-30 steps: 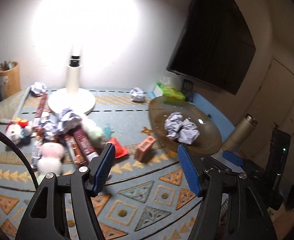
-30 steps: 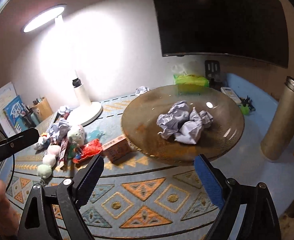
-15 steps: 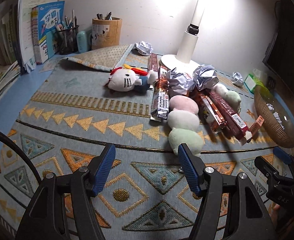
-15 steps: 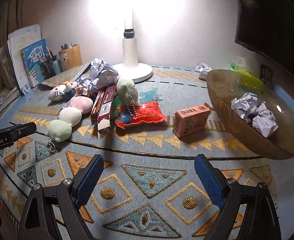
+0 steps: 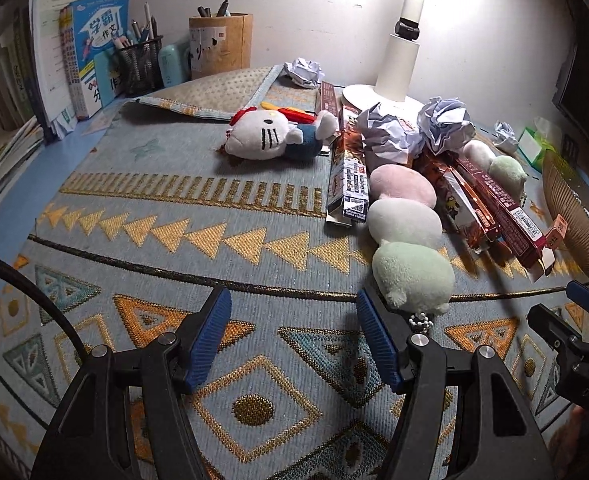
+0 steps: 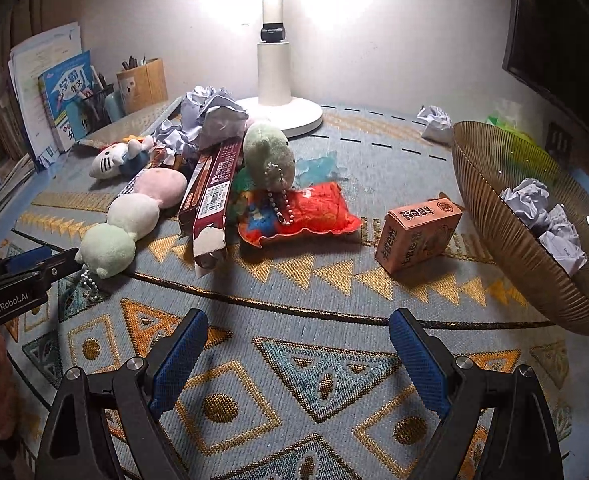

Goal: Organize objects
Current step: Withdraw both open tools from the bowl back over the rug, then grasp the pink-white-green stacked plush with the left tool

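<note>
I'm hovering both hand-held grippers, left point(image 5: 290, 336) and right point(image 6: 298, 354), open and empty, near the bowl point(image 6: 506, 240); next I'm probably grabbing the crumpled paper point(image 6: 214, 120) left of it.

Both grippers point(image 5: 290, 336) point(image 6: 298, 354) empty, jaws apart.

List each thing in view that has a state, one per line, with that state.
Left tool: open, empty.
Right tool: open, empty.
Desk lamp: lit.
Glass bowl: tilted, holding crumpled paper.
Long maroon box: lying down, near end torn open.
Orange carton: closed, lying on the mat.
Cat plush: lying on its side.
Mat corner: folded over.
</note>
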`<act>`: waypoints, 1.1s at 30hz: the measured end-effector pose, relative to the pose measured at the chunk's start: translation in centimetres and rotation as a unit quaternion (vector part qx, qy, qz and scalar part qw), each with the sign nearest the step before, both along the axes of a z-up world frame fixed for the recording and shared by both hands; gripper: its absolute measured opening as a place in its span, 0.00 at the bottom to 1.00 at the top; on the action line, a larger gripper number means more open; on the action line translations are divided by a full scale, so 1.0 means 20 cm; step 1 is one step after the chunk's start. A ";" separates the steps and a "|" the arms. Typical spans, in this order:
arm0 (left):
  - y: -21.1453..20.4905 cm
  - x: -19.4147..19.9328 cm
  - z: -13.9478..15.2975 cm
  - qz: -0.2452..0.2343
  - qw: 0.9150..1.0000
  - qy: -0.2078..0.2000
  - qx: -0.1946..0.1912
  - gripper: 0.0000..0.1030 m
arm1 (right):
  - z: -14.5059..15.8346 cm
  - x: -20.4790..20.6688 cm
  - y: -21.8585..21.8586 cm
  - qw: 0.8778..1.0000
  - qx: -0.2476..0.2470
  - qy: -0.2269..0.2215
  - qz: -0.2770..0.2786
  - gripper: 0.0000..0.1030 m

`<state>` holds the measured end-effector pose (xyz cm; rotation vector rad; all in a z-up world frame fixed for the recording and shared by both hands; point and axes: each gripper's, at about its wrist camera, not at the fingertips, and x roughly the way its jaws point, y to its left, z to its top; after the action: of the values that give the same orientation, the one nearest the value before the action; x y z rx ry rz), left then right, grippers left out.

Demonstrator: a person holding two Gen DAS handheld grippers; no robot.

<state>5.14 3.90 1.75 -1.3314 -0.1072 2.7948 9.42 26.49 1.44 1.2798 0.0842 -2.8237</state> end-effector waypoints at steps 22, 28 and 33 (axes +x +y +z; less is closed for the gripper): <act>0.20 -0.15 0.11 -0.123 0.991 0.015 0.054 0.61 | 0.01 0.02 0.00 1.000 -0.007 0.006 0.014 0.89; 0.26 -0.24 0.01 -0.138 0.988 -0.018 0.064 0.61 | 0.02 0.02 0.00 1.000 -0.013 0.009 0.022 0.89; 0.21 -0.24 -0.01 -0.133 0.985 -0.013 0.105 0.61 | 0.05 0.06 -0.02 0.999 -0.005 0.029 0.027 0.89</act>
<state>0.32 8.14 1.64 -1.2320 -0.2011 2.4693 10.56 26.19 2.38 1.1742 0.1035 -2.8120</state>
